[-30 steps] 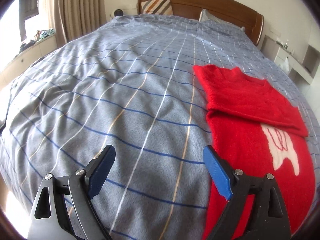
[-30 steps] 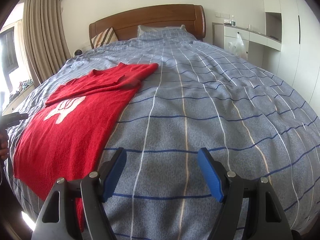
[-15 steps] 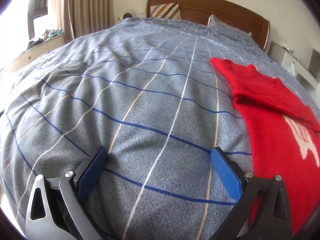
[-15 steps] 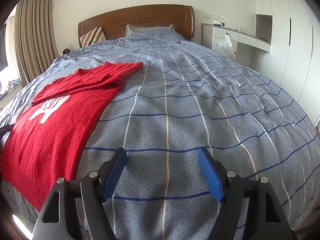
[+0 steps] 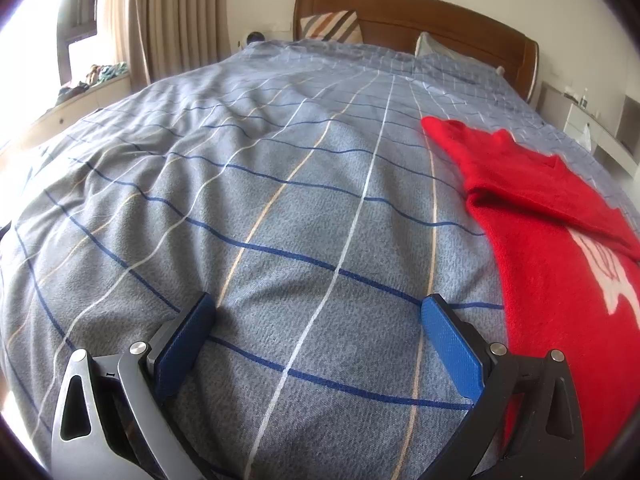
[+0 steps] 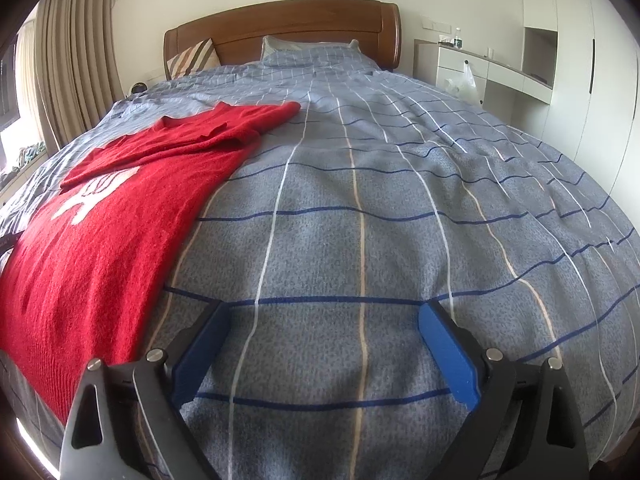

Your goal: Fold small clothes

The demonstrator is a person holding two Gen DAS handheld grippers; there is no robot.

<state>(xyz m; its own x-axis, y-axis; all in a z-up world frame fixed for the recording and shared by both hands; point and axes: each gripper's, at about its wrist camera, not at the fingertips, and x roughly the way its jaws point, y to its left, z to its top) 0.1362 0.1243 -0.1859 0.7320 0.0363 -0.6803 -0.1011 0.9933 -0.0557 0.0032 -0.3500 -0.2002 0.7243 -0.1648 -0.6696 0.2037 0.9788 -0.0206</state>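
Note:
A red knit sweater with a white motif lies flat on the bed, its sleeves folded across the chest. In the left wrist view it is at the right. In the right wrist view the sweater is at the left. My left gripper is open and empty, low over the quilt just left of the sweater's hem side. My right gripper is open and empty, low over the quilt just right of the sweater.
The bed carries a grey-blue checked quilt with a wooden headboard and pillows behind. Curtains and a window ledge stand at the left. A white desk and cupboards stand at the right.
Both grippers have sunk lower and closer to the quilt near the bed's foot edge. Both stayed open. The sweater has not moved.

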